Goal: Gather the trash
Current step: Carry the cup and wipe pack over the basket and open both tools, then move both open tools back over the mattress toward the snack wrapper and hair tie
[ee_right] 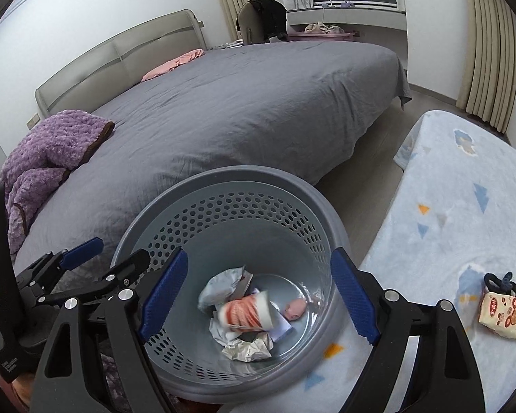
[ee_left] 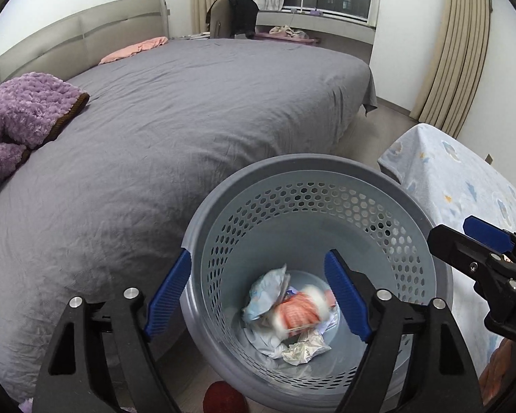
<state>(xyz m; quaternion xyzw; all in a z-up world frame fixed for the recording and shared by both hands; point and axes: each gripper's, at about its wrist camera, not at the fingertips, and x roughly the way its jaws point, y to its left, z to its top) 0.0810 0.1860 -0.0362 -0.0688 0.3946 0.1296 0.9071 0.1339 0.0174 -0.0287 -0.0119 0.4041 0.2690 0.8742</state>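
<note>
**Two open grippers over the bin, one packet left**

Left gripper (ee_left: pixel 258 296) and right gripper (ee_right: pixel 259 297) stand with jaws apart, nothing between them, above the trash bin (ee_right: pixel 220 186). A red-and-white cup (ee_right: pixel 247 313) lies blurred among the wrappers inside. The remaining snack packet (ee_right: pixel 504 316) sits on the blue blanket (ee_right: pixel 464 189), to the right gripper's right, so that hand looks nearer.
</note>
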